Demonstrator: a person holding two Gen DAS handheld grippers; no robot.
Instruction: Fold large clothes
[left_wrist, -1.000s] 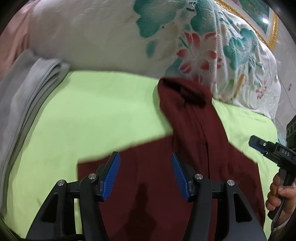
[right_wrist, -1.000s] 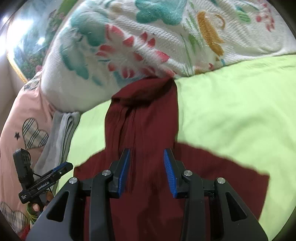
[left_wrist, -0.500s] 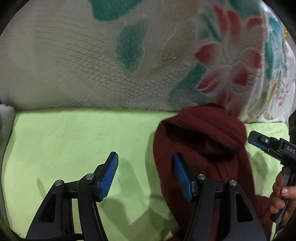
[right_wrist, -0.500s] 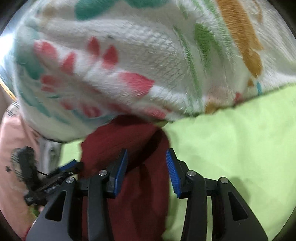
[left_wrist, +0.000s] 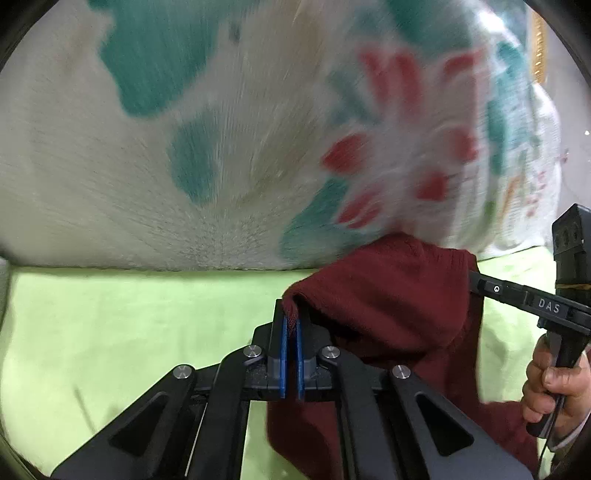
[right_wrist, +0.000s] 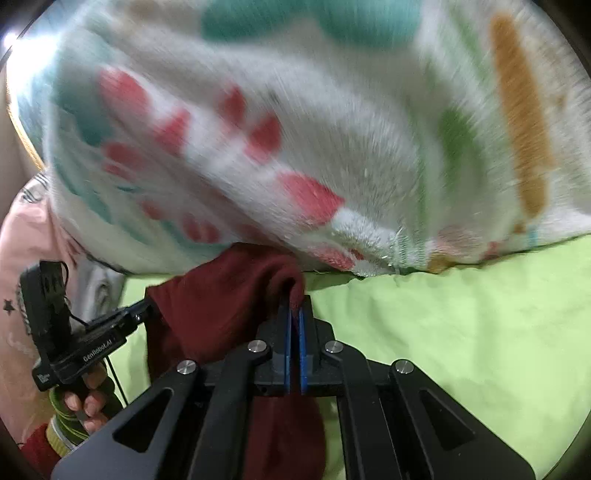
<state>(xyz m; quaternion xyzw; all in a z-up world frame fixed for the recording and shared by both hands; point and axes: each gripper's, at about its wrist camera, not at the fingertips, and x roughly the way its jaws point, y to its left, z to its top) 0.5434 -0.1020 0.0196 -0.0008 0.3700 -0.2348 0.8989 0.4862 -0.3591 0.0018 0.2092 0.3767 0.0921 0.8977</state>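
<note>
Both grippers, left (left_wrist: 290, 325) and right (right_wrist: 294, 317), pinch the sweater (left_wrist: 388, 295); thin bites, one tug and we could lose it.

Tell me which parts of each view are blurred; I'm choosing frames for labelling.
Left wrist view: floral blanket streaked with motion blur; left gripper and maroon garment sharp. Right wrist view: blanket smeared likewise; right gripper crisp.
</note>
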